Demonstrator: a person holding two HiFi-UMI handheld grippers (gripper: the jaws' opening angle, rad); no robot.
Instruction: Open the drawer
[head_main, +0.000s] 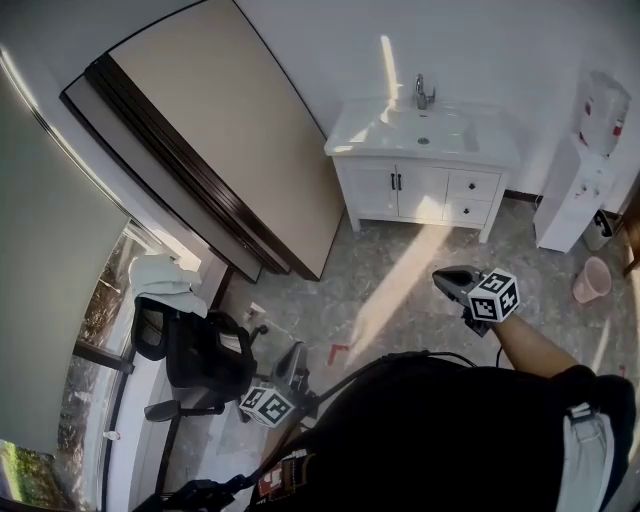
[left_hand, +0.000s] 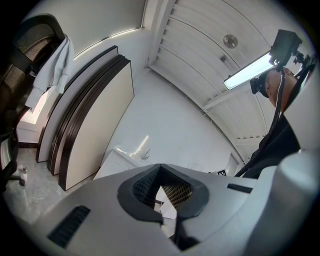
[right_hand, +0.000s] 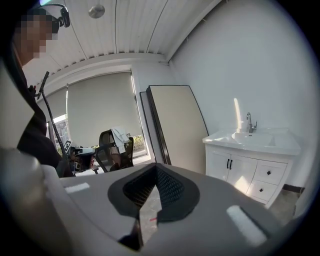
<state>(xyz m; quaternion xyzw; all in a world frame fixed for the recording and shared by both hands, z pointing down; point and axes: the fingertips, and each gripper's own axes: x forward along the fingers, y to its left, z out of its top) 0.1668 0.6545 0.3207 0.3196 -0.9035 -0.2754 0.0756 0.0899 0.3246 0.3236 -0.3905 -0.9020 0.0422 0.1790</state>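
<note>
Two grippers, jaws together and empty: left gripper (head_main: 295, 358) at 6 o'clock, right gripper (head_main: 445, 280) at 3 o'clock; the drawer (head_main: 484, 186) sits closed in a white vanity (head_main: 372, 190) at 2 o'clock, well apart; approach seems in hand; next, the jaws must part around its knob (right_hand: 269, 173).

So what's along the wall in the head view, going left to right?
Leaning boards → white sink cabinet → water dispenser.

Two small white drawers (head_main: 472, 185), both shut
</note>
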